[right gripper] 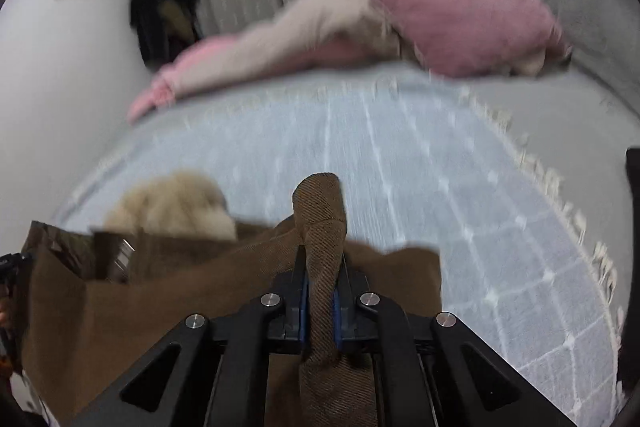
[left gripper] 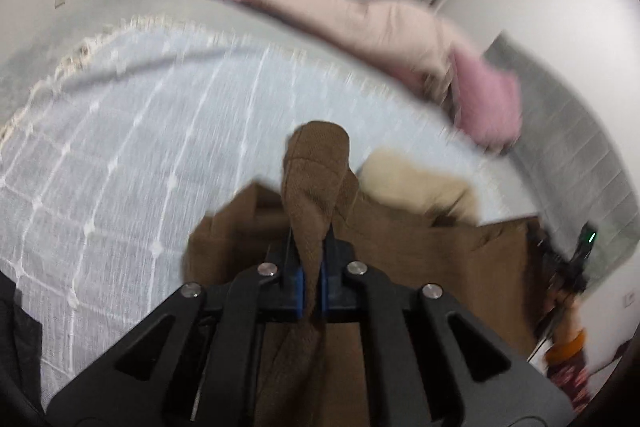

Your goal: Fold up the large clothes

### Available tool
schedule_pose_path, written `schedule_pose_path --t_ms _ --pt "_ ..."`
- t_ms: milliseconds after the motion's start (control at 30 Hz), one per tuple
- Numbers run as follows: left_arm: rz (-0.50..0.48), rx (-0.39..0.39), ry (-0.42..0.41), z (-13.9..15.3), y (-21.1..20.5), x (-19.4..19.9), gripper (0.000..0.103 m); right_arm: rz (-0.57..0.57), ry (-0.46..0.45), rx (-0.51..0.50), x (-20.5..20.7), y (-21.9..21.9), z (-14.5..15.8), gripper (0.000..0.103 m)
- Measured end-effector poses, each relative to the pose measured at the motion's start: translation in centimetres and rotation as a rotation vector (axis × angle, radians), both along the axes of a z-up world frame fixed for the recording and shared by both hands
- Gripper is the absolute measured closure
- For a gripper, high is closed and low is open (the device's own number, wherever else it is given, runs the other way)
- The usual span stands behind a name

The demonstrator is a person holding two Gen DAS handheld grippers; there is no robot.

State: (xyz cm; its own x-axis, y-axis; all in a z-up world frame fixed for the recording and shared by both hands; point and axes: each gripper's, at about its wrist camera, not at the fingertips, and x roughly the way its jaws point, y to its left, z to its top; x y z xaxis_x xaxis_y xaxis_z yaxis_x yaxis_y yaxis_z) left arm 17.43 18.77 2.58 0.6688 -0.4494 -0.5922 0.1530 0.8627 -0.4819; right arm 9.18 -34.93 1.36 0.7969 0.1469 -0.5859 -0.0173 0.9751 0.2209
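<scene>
The left gripper [left gripper: 313,267] is clamped on a bunched ridge of the brown garment [left gripper: 440,267], the cloth squeezed thin between its blue pads [left gripper: 299,287] and standing up in a soft peak beyond the tips. The right gripper [right gripper: 320,291] is likewise closed on a second pinch of the same brown garment [right gripper: 160,299], its ribbed weave plainly showing where it rises past the jaws. Between the two holds the cloth hangs and sags in a broad sheet, lifted at the near edge of the pale checked bedspread [right gripper: 460,227], with the rest of it dropping below both cameras. A cream fleecy piece [right gripper: 176,203] lies on the bedspread just beyond the garment. At the far side of the bedspread sit a pink cushion [right gripper: 468,23] and a beige and pink heap of clothes [right gripper: 280,27]; both views are blurred. Judging by its drape, the garment is thick, limp and fairly heavy for cloth, with a coarse surface that should not slip readily from the pads. It will not hold a shape unsupported, so the sensible holds are at two corners or along one hem, spread well apart to keep the edge taut while it is laid down on the bedspread.
</scene>
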Motion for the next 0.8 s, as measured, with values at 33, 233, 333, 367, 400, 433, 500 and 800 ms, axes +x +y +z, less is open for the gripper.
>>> schedule_pose_path --t_ms 33,233,333,367,400,433,500,800 --pt "0.014 -0.029 -0.026 1.0 0.6 0.0 0.096 -0.017 -0.044 0.001 -0.6 -0.3 0.9 0.095" --pt "0.133 -0.108 -0.184 3.7 1.5 3.0 0.096 -0.161 -0.204 0.1 0.9 -4.2 4.4 0.095" --pt "0.179 -0.029 -0.131 1.0 0.1 7.2 0.096 -0.185 -0.176 0.16 4.0 -5.2 3.6 0.095" --pt "0.192 0.021 -0.095 -0.5 -0.5 8.6 0.096 -0.194 -0.141 0.126 5.5 -4.7 2.9 0.095" --pt "0.196 0.072 -0.058 -2.0 -1.2 9.9 0.096 -0.203 -0.097 0.072 7.2 -4.1 1.8 0.095" --pt "0.196 0.133 -0.007 -4.0 -1.9 11.4 0.095 -0.207 -0.049 0.025 8.7 -3.5 0.5 0.094" --pt "0.199 0.239 0.113 -8.1 -2.9 13.3 0.094 -0.215 0.047 -0.003 10.8 -3.4 -2.4 0.093" --pt "0.301 0.556 0.073 -5.4 -5.2 11.1 0.066 -0.384 0.16 -0.087 9.6 -4.7 -3.6 0.075"
